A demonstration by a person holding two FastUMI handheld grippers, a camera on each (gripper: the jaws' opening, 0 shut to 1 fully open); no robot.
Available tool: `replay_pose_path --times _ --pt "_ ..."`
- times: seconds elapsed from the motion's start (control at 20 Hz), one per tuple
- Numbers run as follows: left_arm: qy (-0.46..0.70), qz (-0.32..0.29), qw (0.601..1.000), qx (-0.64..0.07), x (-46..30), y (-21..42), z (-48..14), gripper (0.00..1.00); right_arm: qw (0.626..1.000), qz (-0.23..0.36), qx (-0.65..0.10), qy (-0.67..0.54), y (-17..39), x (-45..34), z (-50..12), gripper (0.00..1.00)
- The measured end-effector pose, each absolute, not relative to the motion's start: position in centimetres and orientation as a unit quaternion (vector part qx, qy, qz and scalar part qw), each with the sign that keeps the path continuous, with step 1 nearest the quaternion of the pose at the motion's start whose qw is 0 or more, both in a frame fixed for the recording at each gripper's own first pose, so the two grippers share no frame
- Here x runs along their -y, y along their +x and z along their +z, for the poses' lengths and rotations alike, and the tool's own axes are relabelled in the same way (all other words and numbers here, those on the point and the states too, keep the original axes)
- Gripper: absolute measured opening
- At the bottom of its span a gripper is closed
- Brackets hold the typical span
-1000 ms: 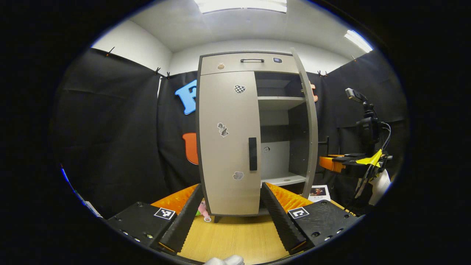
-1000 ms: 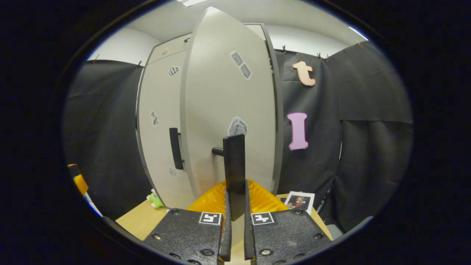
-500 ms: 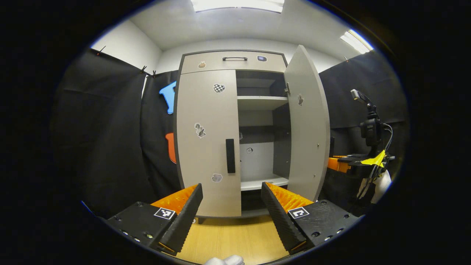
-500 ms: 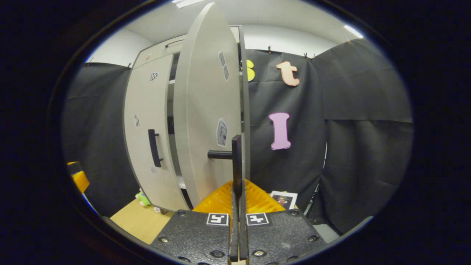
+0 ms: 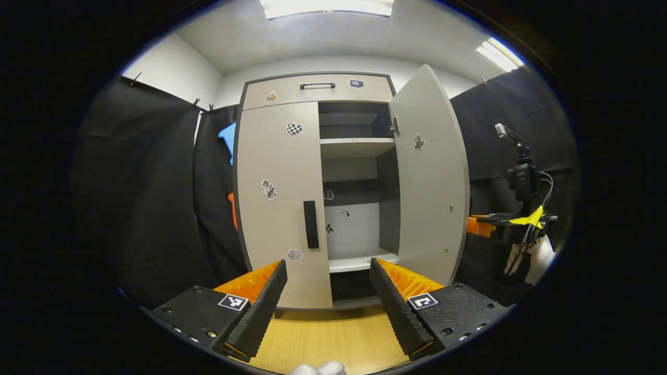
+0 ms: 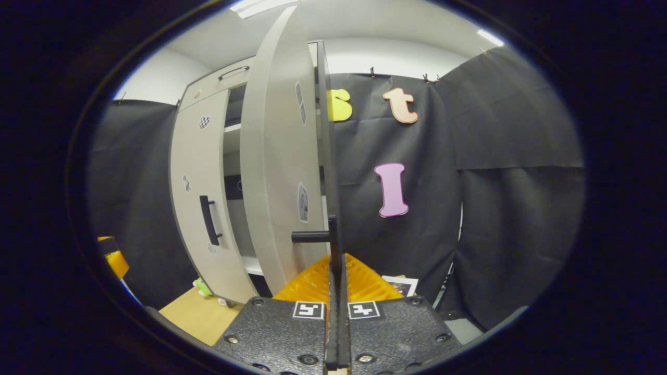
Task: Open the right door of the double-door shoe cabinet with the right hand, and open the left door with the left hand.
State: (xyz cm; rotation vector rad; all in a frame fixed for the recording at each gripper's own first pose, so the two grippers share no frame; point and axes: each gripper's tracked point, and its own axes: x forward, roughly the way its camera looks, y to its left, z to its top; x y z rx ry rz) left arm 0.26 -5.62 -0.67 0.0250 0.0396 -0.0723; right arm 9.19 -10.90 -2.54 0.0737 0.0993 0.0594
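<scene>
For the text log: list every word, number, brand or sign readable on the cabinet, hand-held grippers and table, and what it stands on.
No readable words or numbers on any of them.
Checkered sticker on the left door: picture, no writing.
Square marker on the left hand-held gripper: black-and-white pattern, no lettering.
Printed sheet beside the cabinet: too small to read.

Black cloth (image 5: 151, 198) drapes the booth below white walls (image 5: 172, 65), ceiling light panels (image 5: 325, 6) glow overhead, and a light wooden worktop (image 5: 328, 338) lies below.
</scene>
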Motion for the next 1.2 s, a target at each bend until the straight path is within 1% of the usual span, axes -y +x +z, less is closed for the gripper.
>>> replay_pose_path --times 0.4,0.5,0.55,0.6,0.65,0.7,0.75,0.85,0.9,0.95,1.0,1.05,1.15,1.2 --pt "0.001 -0.022 0.999 -0.025 5.3 0.4 -0.8 0.95 0.997 0.036 -0.058 0.04 8.7 11.2 -2.8 0.04" --pt "0.001 -0.019 1.0 -0.024 4.8 0.5 -0.6 0.95 0.997 0.034 -0.06 0.038 8.2 11.5 -2.9 0.06" --pt "0.001 -0.016 1.0 -0.024 4.5 0.6 -0.6 0.95 0.997 0.033 -0.061 0.042 7.9 11.6 -2.9 0.08" --pt "0.001 -0.014 1.0 -0.023 4.2 0.7 -0.7 0.95 0.997 0.029 -0.062 0.045 7.4 11.7 -2.9 0.08" --pt "0.001 -0.012 1.0 -0.021 3.8 0.8 -0.6 0.95 0.997 0.024 -0.06 0.042 7.0 12.0 -2.8 0.13" --pt "0.002 -0.011 1.0 -0.021 3.6 0.8 -0.6 0.95 0.997 0.018 -0.058 0.039 6.3 12.3 -2.6 0.21" --pt "0.002 -0.009 1.0 -0.02 3.2 0.9 -0.6 0.95 0.998 0.005 -0.056 0.036 5.8 12.8 -2.4 0.31" --pt "0.0 -0.007 1.0 -0.02 2.4 1.1 -0.8 0.95 0.998 -0.01 -0.05 0.03 4.2 13.1 -2.1 0.56" --pt "0.001 -0.006 1.0 -0.021 2.1 1.2 -0.8 0.95 0.998 -0.015 -0.045 0.03 3.4 12.9 -1.8 0.63" --pt "0.003 -0.003 1.0 -0.021 1.6 1.5 -0.9 0.95 0.999 -0.017 -0.042 0.029 2.7 12.5 -1.7 0.75" --pt "0.007 -0.001 1.0 -0.023 1.2 1.7 -1.0 0.95 0.999 -0.022 -0.038 0.027 1.8 12.0 -1.8 0.8" --pt "0.011 0.0 1.0 -0.024 0.7 1.9 -1.2 0.95 0.999 -0.023 -0.035 0.023 1.0 11.4 -1.8 0.88" --pt "0.014 0.002 1.0 -0.028 -0.3 2.3 -1.6 0.95 0.999 -0.023 -0.03 0.02 -0.8 9.7 -2.1 0.99" --pt "0.014 0.001 0.999 -0.029 -0.6 2.6 -1.7 0.95 0.999 -0.017 -0.029 0.021 -1.5 8.5 -2.5 0.98"
